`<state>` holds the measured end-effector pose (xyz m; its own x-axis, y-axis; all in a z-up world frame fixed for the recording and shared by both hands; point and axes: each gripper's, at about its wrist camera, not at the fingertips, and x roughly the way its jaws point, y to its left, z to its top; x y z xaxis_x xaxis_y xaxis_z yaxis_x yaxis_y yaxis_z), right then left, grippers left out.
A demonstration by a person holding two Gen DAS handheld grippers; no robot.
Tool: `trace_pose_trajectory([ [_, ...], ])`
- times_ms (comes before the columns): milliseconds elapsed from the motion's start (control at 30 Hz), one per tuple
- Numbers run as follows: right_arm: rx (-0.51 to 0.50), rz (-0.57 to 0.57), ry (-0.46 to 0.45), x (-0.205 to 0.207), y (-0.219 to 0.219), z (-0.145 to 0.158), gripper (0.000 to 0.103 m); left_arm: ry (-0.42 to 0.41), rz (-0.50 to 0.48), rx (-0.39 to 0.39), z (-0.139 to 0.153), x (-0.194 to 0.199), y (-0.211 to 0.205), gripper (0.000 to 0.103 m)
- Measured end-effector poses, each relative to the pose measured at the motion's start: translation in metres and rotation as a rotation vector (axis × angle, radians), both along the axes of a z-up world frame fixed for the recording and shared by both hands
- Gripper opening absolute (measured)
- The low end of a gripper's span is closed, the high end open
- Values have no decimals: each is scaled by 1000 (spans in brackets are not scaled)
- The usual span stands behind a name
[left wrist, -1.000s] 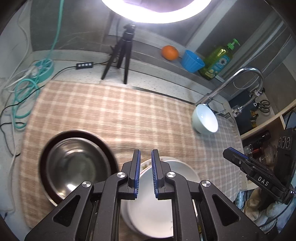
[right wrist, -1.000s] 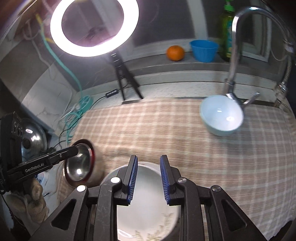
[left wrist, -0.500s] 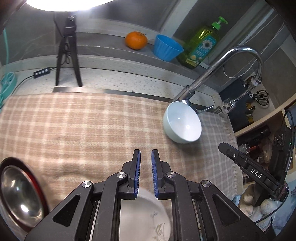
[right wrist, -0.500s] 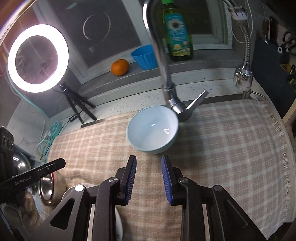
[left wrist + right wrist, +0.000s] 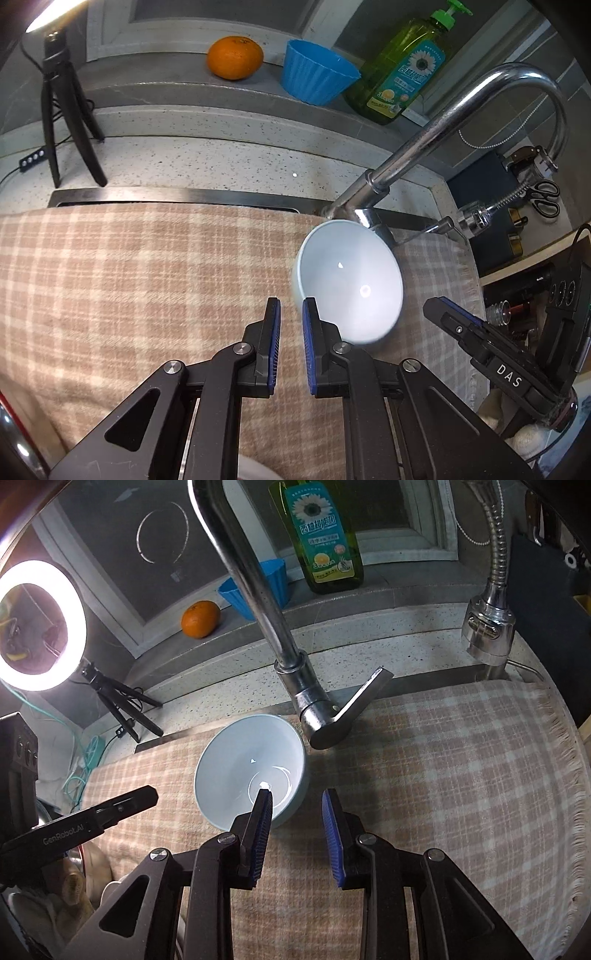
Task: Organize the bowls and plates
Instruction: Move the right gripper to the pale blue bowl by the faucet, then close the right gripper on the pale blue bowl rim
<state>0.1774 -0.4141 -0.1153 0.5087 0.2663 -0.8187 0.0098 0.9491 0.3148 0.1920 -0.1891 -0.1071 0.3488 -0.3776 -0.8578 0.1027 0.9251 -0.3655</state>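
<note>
Beside the tap (image 5: pixel 295 686), on the checked cloth (image 5: pixel 424 768), the bowl (image 5: pixel 247 768) is straddled at its near rim by the right gripper (image 5: pixel 297 812), fingers apart, while the left gripper (image 5: pixel 291 332) is nearly closed and empty; a shallow pinch could tip it against the tap.

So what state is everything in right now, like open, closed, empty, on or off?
left gripper: open a narrow gap, holding nothing
right gripper: open, holding nothing
pale blue bowl: upright, empty, on the checked cloth
faucet: no water running
ring light: on
blue cup: upright
</note>
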Motion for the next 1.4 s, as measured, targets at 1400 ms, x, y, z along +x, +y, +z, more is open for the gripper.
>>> trace_pose_trajectory([
  [1400,19,3,101,45,6,-38,10,48,-54,32,-26,30,-24,7],
])
